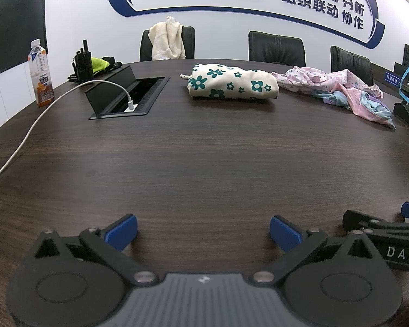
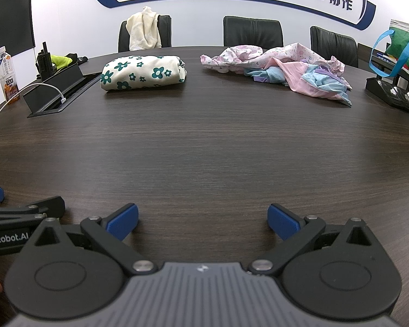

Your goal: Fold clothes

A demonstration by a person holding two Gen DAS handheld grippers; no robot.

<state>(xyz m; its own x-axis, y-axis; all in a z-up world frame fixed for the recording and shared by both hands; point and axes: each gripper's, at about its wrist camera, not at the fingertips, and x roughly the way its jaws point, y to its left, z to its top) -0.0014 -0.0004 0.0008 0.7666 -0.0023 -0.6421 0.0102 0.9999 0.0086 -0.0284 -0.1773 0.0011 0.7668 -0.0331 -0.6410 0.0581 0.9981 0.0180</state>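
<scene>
Two handheld grippers rest side by side low over a dark wood-grain desk (image 2: 204,150). The left gripper (image 1: 203,229) and the right gripper (image 2: 203,222) both have jaws spread wide, holding nothing. Far across the desk lies a folded cream garment with green flowers (image 2: 143,72); to its right, a crumpled heap of pink and blue clothes (image 2: 286,68) waits unfolded. Risk: reaching into the tangle, the jaws could pinch several garments together and drag the heap.

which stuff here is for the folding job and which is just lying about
For the job: folded flower-print garment, crumpled pink and blue clothes, both open tongs, left and right.
Lying about: drink bottle, white cable, radio, bag.
</scene>
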